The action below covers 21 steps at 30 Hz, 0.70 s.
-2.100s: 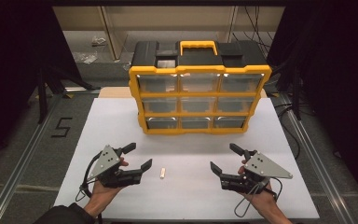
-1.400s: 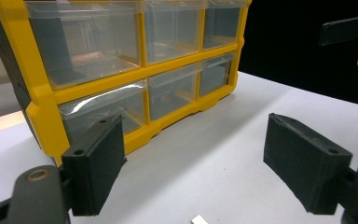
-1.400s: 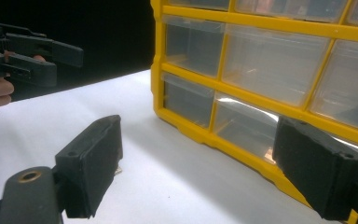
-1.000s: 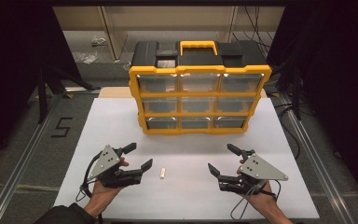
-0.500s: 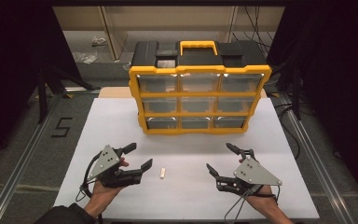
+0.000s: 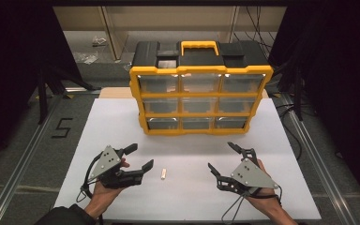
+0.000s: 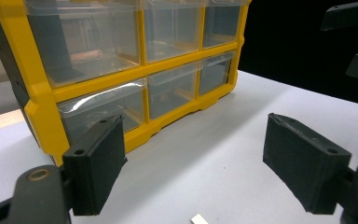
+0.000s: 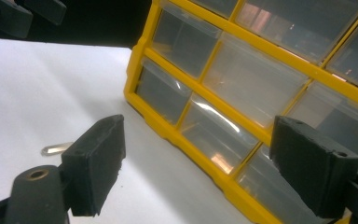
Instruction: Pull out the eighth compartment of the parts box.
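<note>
From the high view, a yellow-framed plastic organiser with a black top, a yellow handle and nine clear drawers [image 6: 200,89] stands upright toward the far side of the white table top [image 6: 290,187]. On the near part of the table lies a small pale stick-shaped piece [image 6: 163,174], apart from the organiser and between the two tools. The left gripper [image 6: 139,157], held in the person's left hand [image 6: 104,190], sits just to the left of that piece with its black jaws spread wide and nothing between them; the nearer jaw tip ends close to the piece without touching it. The right gripper [image 6: 222,158], in the right hand [image 6: 267,204], is farther from the piece, its jaws likewise wide apart and empty.

In the left gripper view, the two black jaws stand well apart with bare table between them. The end of the pale piece [image 7: 199,219] peeks in at the bottom edge, nearer the middle. The organiser [image 7: 121,60] fills the upper left.

In the right gripper view, the jaws gape over the table. A small, blurred pale object [image 8: 56,149] lies beside the left jaw, probably the same piece. The organiser [image 8: 242,88] runs diagonally across the right.
</note>
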Tool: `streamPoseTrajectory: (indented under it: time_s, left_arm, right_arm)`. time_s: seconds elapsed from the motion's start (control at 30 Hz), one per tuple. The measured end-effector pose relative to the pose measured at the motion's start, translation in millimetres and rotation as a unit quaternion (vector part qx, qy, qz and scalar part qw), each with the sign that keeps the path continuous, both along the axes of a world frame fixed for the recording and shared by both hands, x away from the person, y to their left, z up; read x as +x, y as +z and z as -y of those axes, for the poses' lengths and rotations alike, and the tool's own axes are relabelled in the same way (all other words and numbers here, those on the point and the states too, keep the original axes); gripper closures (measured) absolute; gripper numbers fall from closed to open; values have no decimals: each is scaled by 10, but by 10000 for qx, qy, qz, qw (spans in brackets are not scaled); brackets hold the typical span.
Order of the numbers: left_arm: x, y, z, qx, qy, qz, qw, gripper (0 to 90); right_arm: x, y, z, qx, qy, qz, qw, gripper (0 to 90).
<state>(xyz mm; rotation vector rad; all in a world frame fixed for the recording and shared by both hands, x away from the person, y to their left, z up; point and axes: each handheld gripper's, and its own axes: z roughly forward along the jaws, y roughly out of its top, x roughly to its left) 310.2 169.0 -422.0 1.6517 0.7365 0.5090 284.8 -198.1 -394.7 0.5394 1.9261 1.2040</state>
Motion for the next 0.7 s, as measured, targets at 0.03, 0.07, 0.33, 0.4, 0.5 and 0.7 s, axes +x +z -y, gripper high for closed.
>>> streamPoseTrajectory:
  time_s: [0.03, 0.07, 0.33, 0.4, 0.5, 0.7]
  left_arm:
    - [-1, 1, 0, 2, -1, 4, 10000, 202]
    - [-1, 1, 0, 4, -2, 9, 10000, 202]
    - [1, 2, -2, -9, -2, -3, 10000, 202]
    - [2, 2, -2, -8, 1, -3, 10000, 202]
    - [3, 1, 0, -2, -4, -6, 10000, 202]
    - [3, 1, -1, -9, -3, -3, 10000, 202]
  right_arm:
    - [0, 0, 0, 0, 0, 0, 10000, 197]
    - [-2, -1, -5, -45, -7, 21, 10000, 197]
    - [22, -3, -60, -436, -53, 269, 9987, 199]
    - [25, -2, -68, -500, -61, 312, 9982, 199]
    - [46, -9, -97, -759, -57, 474, 9960, 199]
    - [123, -21, -144, -1028, -142, 694, 9922, 205]
